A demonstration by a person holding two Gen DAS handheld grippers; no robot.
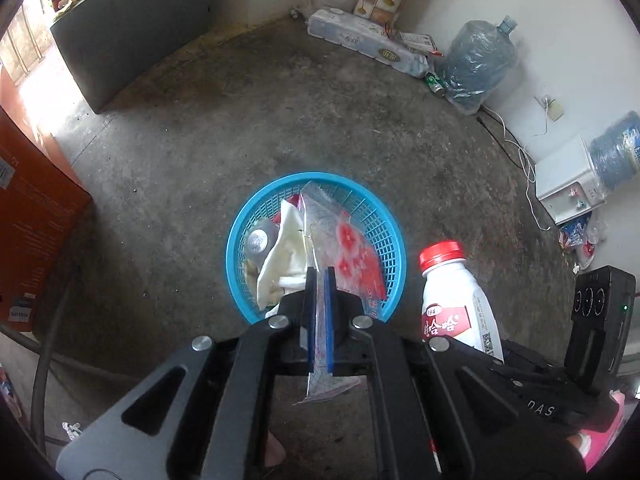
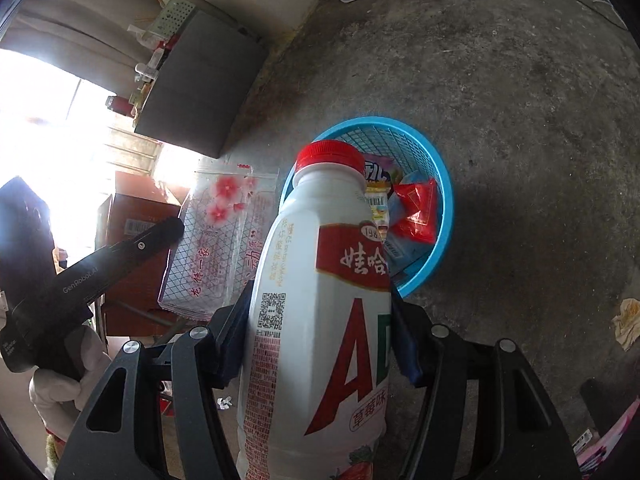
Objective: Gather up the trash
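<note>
A blue plastic basket (image 1: 390, 236) stands on the concrete floor and holds wrappers, a cloth and a bottle; it also shows in the right wrist view (image 2: 444, 200). My left gripper (image 1: 319, 276) is shut on a clear plastic wrapper with red flowers (image 1: 352, 248), held over the basket's near rim. The wrapper also shows in the right wrist view (image 2: 218, 236). My right gripper (image 2: 320, 304) is shut on a white drink bottle with a red cap (image 2: 320, 300), held upright beside the basket. The bottle shows in the left wrist view (image 1: 456, 300).
An orange cardboard box (image 1: 32, 220) stands at the left. A grey cabinet (image 1: 132, 28) is at the back left. Toilet paper packs (image 1: 360, 38), water jugs (image 1: 480, 60) and a white dispenser (image 1: 568, 180) line the wall. A crumpled scrap (image 2: 628, 316) lies on the floor.
</note>
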